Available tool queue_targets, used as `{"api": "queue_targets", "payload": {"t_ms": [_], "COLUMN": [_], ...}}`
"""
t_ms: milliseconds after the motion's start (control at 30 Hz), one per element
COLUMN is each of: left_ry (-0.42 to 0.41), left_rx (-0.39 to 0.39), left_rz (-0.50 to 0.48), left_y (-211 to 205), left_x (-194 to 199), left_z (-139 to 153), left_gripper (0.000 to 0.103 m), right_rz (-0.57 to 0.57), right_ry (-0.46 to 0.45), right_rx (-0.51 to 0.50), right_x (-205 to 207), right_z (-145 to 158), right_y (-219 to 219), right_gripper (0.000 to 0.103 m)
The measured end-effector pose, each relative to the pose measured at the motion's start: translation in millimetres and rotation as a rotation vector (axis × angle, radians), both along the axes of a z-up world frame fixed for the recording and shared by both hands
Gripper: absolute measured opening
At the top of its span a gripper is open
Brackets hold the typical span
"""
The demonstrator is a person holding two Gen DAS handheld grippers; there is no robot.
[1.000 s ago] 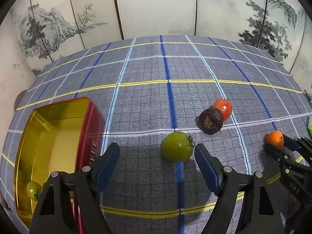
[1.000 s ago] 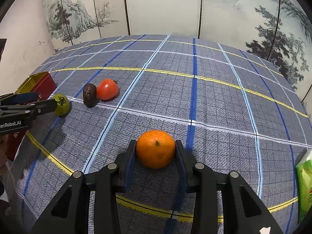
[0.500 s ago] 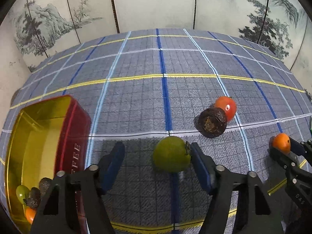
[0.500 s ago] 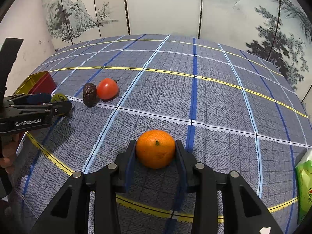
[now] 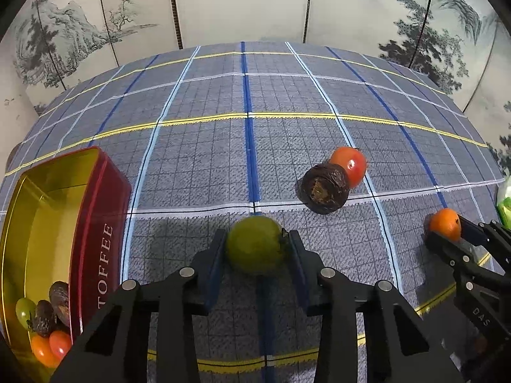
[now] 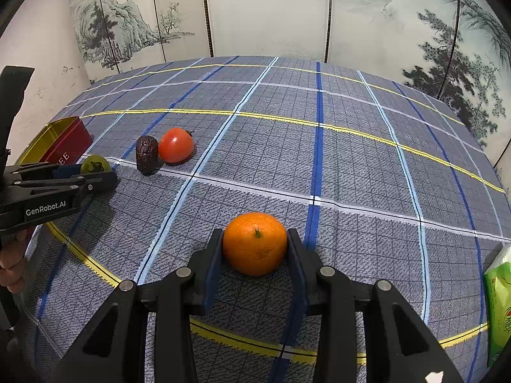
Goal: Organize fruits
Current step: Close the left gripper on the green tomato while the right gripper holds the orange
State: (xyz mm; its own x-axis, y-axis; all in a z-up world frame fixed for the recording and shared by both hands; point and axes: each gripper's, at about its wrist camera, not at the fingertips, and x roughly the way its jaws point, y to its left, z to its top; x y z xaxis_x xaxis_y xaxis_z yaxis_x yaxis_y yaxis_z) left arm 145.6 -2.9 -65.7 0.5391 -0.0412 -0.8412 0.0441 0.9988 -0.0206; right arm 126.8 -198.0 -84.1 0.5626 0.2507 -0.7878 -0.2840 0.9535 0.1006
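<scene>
My left gripper (image 5: 255,245) is shut on a green fruit (image 5: 255,244), low over the checked cloth; it also shows in the right wrist view (image 6: 92,167). My right gripper (image 6: 255,243) is shut on an orange (image 6: 255,243), also seen at the right in the left wrist view (image 5: 444,224). A red tomato (image 5: 349,165) and a dark wrinkled fruit (image 5: 325,187) lie touching beyond the green fruit. A red toffee tin (image 5: 105,210) with a gold inside stands at the left and holds several small fruits (image 5: 48,325).
A green packet (image 6: 498,303) lies at the right table edge. A painted folding screen (image 5: 242,3) stands behind the table. A hand (image 6: 11,265) holds the left gripper's handle at the left edge.
My left gripper moved forward around the green fruit and closed its jaws on it. The right gripper held still with the orange.
</scene>
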Motion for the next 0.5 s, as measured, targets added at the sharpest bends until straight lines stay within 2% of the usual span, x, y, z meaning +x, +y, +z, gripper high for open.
{"api": "queue_targets", "payload": {"t_ms": [500], "left_ry": [0.004], "left_rx": [-0.019], "left_rz": [0.023], "left_y": [14], "left_x": [-24], "left_z": [19], "left_gripper": [0.038], "right_rz": [0.0], "right_ry": [-0.001], "right_rx": [-0.011], "right_x": [0], "right_z": [-2], "right_y": [0], "right_gripper": [0.036]}}
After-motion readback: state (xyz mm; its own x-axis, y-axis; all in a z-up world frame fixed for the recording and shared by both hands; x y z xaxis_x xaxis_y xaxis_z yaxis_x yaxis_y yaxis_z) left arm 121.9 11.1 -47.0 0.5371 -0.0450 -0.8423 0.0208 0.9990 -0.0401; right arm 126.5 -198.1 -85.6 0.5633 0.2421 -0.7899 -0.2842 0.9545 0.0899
